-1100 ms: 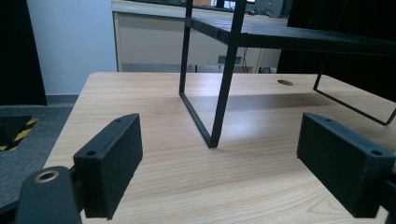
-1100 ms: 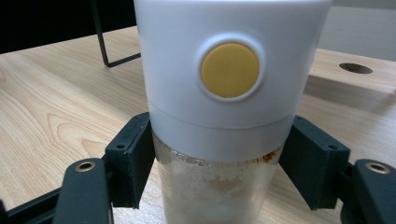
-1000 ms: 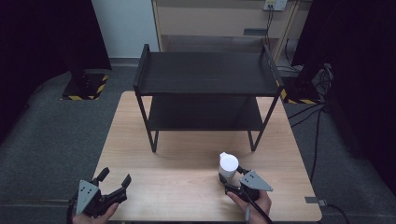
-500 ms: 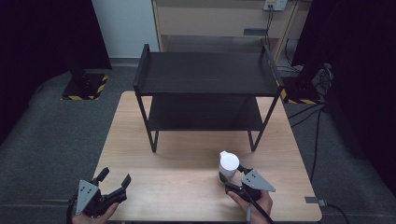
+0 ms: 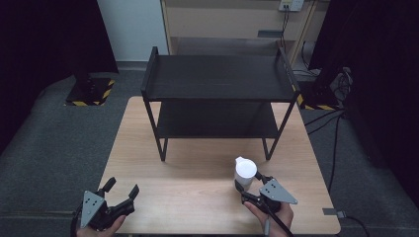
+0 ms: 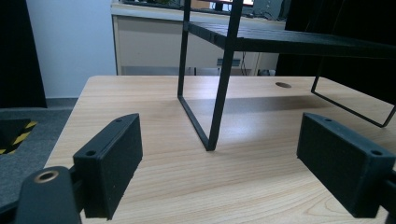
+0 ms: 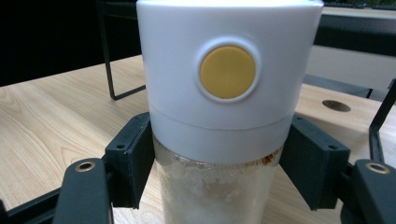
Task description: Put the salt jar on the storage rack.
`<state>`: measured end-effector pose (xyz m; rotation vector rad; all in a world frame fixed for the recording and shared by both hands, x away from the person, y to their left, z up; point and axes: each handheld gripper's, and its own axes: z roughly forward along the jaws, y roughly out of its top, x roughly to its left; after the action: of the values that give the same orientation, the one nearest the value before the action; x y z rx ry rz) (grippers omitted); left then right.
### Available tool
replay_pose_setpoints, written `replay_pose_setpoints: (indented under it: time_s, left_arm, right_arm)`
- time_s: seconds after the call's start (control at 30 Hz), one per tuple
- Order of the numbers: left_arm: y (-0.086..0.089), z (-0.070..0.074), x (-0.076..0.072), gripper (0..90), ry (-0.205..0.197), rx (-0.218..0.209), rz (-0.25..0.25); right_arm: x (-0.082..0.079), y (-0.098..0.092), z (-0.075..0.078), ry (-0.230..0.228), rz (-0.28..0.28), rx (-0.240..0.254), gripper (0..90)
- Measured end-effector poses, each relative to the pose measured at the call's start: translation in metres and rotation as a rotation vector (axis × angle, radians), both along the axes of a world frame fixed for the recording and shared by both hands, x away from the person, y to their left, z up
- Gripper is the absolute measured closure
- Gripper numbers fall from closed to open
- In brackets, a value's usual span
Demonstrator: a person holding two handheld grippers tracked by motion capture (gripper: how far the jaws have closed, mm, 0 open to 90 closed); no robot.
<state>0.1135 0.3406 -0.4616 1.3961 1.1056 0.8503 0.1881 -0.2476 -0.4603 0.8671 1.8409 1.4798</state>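
- The worktop (image 5: pixel 197 173) carries a black two-tier rack (image 5: pixel 217 89) toward its far edge; both shelves look bare, so by my reading the rack is where the jar goes.
- You are at the grasp step: your right gripper (image 5: pixel 251 188) has its jaws pinching the jar (image 5: pixel 244 170), which stands upright near the worktop's near right corner, just in front of the rack's right front leg.
- Next, lift it straight and carry it forward, clearing that leg (keep it upright).
- Your left gripper (image 5: pixel 119 192) waits at the near left corner, jaws spread, nothing between them.
- The jar (image 7: pixel 219 140) has a clear body with pale powder inside, a tall white lid, and a round yellow button (image 7: pixel 227 72).
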Motion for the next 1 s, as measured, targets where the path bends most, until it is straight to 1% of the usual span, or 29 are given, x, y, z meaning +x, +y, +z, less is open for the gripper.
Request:
replay_pose_setpoints:
  time_s: [0.1,0.23,0.27,0.3,0.33,0.37,0.4,0.5,0.53,0.57,0.6,0.63,0.67,0.7,0.73,0.83,0.87,0.93,1.0]
  left_arm:
    - [0.0,0.0,0.0,12.9,0.0,0.001,0.0]
    - [0.0,0.0,0.0,12.9,-0.002,0.0,0.0]
    - [0.0,0.0,0.0,12.9,-0.002,-0.001,0.001]
    - [0.0,0.0,0.0,12.9,-0.002,-0.001,0.001]
    - [0.0,0.0,0.0,12.9,-0.002,-0.001,0.0]
    - [0.0,0.0,0.0,12.9,-0.002,-0.001,0.0]
    - [-0.001,0.0,0.0,12.9,-0.002,-0.002,-0.002]
    - [-0.001,0.001,-0.001,12.9,-0.002,-0.001,-0.004]
    - [-0.001,0.001,-0.001,12.9,-0.002,-0.001,-0.006]
    - [-0.001,0.001,-0.001,12.9,-0.004,-0.002,-0.006]
    - [-0.001,0.001,-0.001,12.9,-0.005,-0.003,-0.007]
    - [-0.001,0.001,-0.001,12.9,-0.005,-0.003,-0.007]
    - [-0.001,0.001,-0.002,12.9,-0.009,-0.009,-0.006]
    - [-0.001,0.001,-0.002,12.9,-0.009,-0.009,-0.006]
    - [-0.001,0.001,-0.002,12.9,-0.01,-0.011,-0.006]
    - [0.0,0.001,-0.003,12.9,-0.013,-0.01,-0.006]
    - [0.0,0.001,-0.003,12.9,-0.013,-0.012,-0.007]
    - [0.0,0.001,-0.003,12.9,-0.015,-0.012,-0.008]
    - [0.0,0.001,-0.003,12.9,-0.017,-0.014,-0.008]
  right_arm:
    - [-0.001,-0.001,0.004,-0.014,0.0,0.003,30.7]
    - [-0.003,-0.002,0.008,-0.021,0.002,0.003,30.7]
    - [-0.006,-0.003,0.013,-0.028,0.006,0.007,30.7]
    - [-0.006,-0.003,0.013,-0.028,0.006,0.007,30.7]
    - [-0.008,-0.004,0.019,-0.038,0.009,0.008,30.7]
    - [-0.008,-0.004,0.019,-0.038,0.009,0.008,30.7]
    - [-0.011,-0.005,0.026,-0.049,0.014,0.013,30.7]
    - [-0.013,-0.005,0.04,-0.066,0.019,0.02,30.7]
    - [-0.013,-0.005,0.04,-0.066,0.019,0.02,30.7]
    - [-0.014,-0.006,0.046,-0.07,0.023,0.017,30.7]
    - [-0.016,-0.006,0.057,-0.079,0.03,0.011,30.7]
    - [-0.016,-0.006,0.057,-0.079,0.03,0.011,30.7]
    - [-0.018,-0.006,0.068,-0.093,0.038,0.004,30.7]
    - [-0.018,-0.006,0.068,-0.093,0.038,0.004,30.7]
    - [-0.02,-0.006,0.077,-0.108,0.042,0.016,30.7]
    - [-0.023,-0.008,0.093,-0.124,0.054,0.033,30.8]
    - [-0.023,-0.008,0.093,-0.124,0.054,0.033,30.8]
    - [-0.024,-0.008,0.104,-0.135,0.06,0.047,30.8]
    - [-0.024,-0.008,0.116,-0.144,0.063,0.046,30.8]
